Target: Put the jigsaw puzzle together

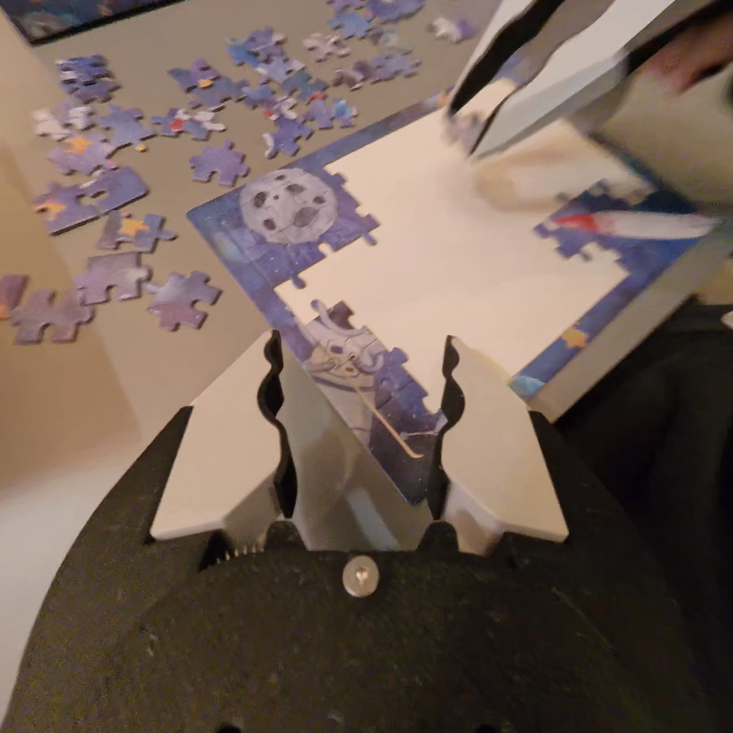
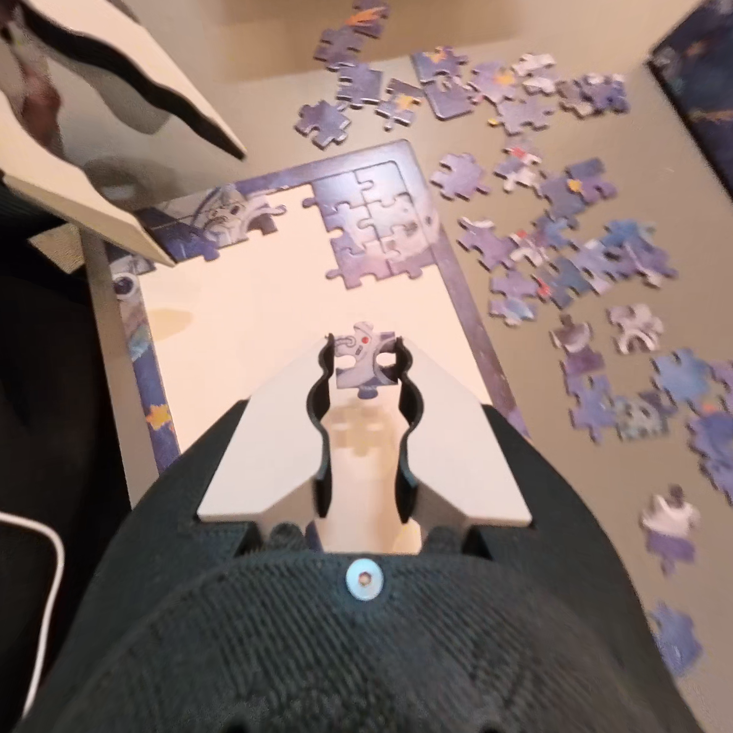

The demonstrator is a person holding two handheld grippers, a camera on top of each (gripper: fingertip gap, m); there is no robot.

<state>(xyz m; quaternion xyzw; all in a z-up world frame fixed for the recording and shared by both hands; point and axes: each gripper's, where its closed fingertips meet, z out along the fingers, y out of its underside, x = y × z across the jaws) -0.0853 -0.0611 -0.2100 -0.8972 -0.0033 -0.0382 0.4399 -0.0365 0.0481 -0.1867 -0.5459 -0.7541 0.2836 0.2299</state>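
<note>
Pinching a single puzzle piece (image 2: 367, 359) between its two fingertips, the right gripper (image 2: 364, 349) holds it raised above the bare cream middle of the puzzle tray (image 2: 464, 273); both black pads press on the piece's opposite side edges, jaws narrow. The piece, grey-white with a red dot, looks light, thin and fairly stiff, likely card; held by its edges it could twist or slip, so a hold across the flat body, clear of the tabs, seems safest. The gripper points along the tray toward its far corner, where a block of joined pieces (image 2: 377, 222) sits. The left gripper (image 1: 359, 345) hovers over the tray's near corner above the astronaut section (image 1: 341, 353), jaws wide and gripping nothing. Loose pieces (image 2: 575, 254) lie scattered on the table beside the tray.
</note>
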